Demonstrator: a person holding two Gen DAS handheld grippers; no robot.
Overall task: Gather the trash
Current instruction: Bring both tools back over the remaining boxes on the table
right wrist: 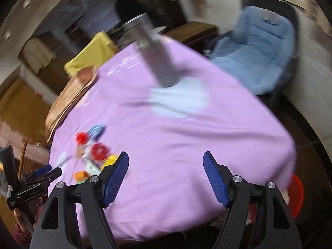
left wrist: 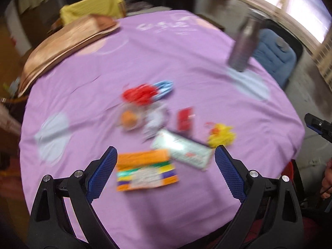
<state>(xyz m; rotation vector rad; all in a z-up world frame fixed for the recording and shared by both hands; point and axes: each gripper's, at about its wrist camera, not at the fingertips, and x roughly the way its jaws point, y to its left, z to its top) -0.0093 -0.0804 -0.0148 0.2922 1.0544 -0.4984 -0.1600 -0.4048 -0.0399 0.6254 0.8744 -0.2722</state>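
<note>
The trash lies in a loose cluster near the middle of the purple tablecloth, toward its near side: an orange packet nearest, a silver-white wrapper touching its far right corner, then a yellow wrapper, a red piece, a round orange item, a crumpled red wrapper and a blue-and-white one. Both views are motion-blurred, so finer detail cannot be told.

The left gripper hangs over the orange packet, fingers spread wide and holding nothing. The right gripper is also spread and empty, over bare cloth to the right of the cluster; open purple surface runs from it to the table's right and near edges.

A grey metal bottle stands on the far right part, well apart from the trash. A brown cloth drapes the far left edge. A blue chair sits beyond the right rim, and a red bin shows below the near right edge.
</note>
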